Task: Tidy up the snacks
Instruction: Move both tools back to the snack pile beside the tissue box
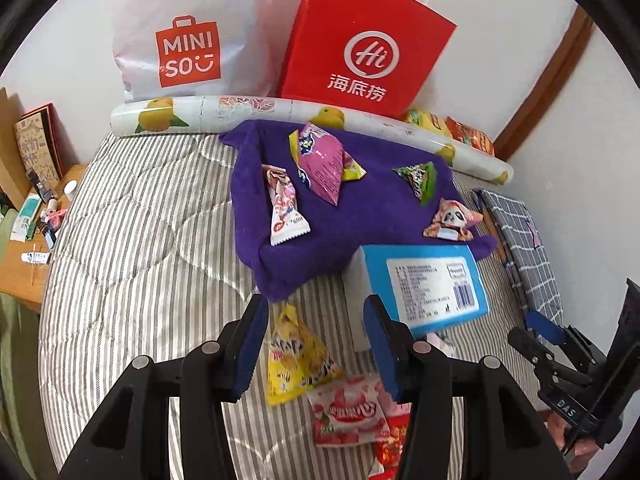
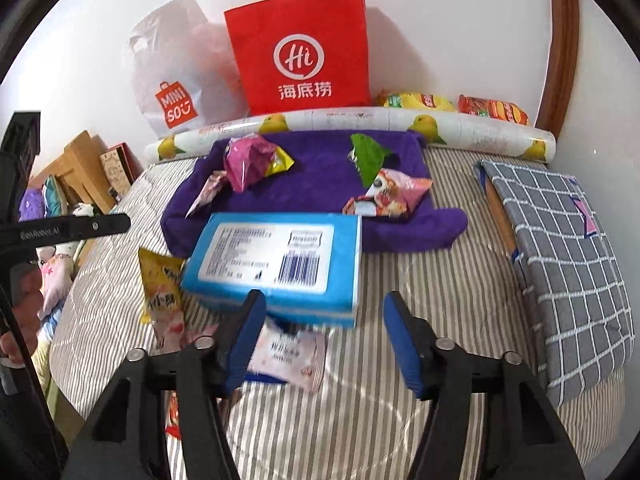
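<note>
1. Left gripper (image 1: 316, 344): we hold it with fingers wide, nothing between them. The yellow pack (image 1: 294, 360) lies on the bed (image 1: 132, 240) right under the gap, just beyond the tips, its long axis running near-to-far with the narrow end far.
2. Right gripper (image 2: 326, 340): fingers wide, empty. It hangs over the pale pink pack (image 2: 290, 354), near its left finger; the yellow pack is well off to its left. We judge the left hand the nearer for the yellow one.
3. Purple towel (image 1: 360, 216), far centre: five packs on it, namely white-pink (image 1: 282, 206), magenta (image 1: 322, 164), small yellow (image 1: 354, 170), green (image 1: 420, 178) and panda (image 1: 452, 220).
4. Loose on the bed, near: four packs, namely yellow, strawberry (image 1: 348, 412), a red one (image 1: 390, 452) partly hidden, and pale pink.
5. Blue box (image 1: 428, 284): one, at the towel's near edge.
6. Two bags at the far wall; one roll; two large chip packs, far right.
</note>
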Motion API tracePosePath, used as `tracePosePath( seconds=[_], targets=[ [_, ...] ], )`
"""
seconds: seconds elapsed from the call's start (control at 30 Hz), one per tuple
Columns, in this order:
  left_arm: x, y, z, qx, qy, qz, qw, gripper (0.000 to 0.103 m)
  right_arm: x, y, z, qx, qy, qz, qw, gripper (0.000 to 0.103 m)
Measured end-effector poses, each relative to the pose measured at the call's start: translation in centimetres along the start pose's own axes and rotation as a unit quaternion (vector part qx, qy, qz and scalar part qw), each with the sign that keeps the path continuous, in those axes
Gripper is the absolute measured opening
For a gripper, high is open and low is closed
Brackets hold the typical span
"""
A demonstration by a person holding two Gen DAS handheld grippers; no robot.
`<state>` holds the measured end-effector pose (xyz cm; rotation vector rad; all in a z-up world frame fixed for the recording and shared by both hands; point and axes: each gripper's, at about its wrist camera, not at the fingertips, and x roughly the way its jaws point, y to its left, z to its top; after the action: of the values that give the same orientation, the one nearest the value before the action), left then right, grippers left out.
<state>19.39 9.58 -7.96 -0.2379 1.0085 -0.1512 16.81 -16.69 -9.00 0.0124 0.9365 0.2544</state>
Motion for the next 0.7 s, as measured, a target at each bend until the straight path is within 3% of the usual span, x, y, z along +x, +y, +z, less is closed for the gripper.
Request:
tracePosePath(
  seconds=[0.47,0.7],
  targets=[
    [-0.9,1.3,-3.1,-0.01,0.01,0.004,0.9999,0.047,2.3,0.3,-2.2,0.018,0.021,0.038,0.999,0.053],
    [-0.8,2.0,-3.9,-0.012,0.018,0.002,0.9998,0.047,4.3,1.3,-3.1,0.028,0.054,0.058,0.996,0.073]
  ],
)
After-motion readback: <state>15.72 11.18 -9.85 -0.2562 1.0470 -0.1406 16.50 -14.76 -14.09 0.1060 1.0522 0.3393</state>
